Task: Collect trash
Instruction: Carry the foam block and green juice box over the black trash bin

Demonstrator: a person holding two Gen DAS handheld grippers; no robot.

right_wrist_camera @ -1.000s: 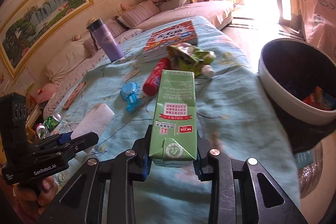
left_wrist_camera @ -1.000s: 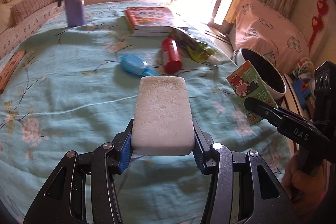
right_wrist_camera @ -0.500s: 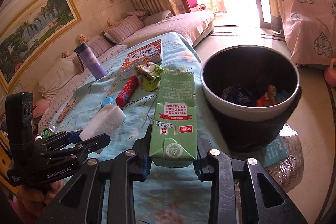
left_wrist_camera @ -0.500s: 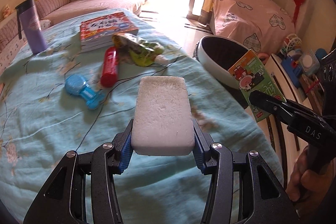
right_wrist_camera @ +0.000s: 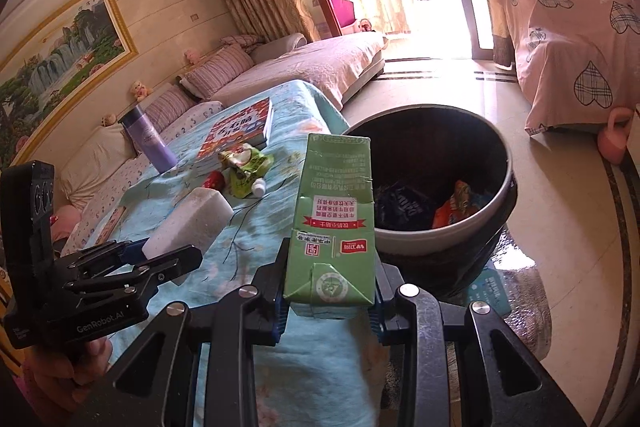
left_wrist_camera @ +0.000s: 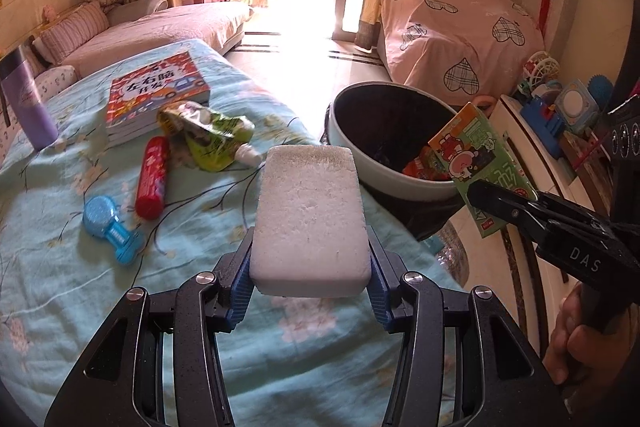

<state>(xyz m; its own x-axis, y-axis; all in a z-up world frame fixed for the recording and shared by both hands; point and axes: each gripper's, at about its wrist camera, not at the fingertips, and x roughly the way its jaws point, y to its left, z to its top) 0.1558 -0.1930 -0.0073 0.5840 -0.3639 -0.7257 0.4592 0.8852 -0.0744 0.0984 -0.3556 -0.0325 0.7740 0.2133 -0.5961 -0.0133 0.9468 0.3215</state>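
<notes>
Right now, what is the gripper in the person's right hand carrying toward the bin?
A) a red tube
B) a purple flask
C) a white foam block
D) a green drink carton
D: the right gripper is shut on the green drink carton, while the white foam block sits in the left gripper.

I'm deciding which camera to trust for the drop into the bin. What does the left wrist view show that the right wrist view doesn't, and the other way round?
Only the left wrist view: the blue toy on the cloth and the toy shelf.
Only the right wrist view: the framed painting and the floor around the bin.
Both: the bin with wrappers inside, the left gripper clamping the white sponge, the right gripper clamping the green carton, and the book.
</notes>
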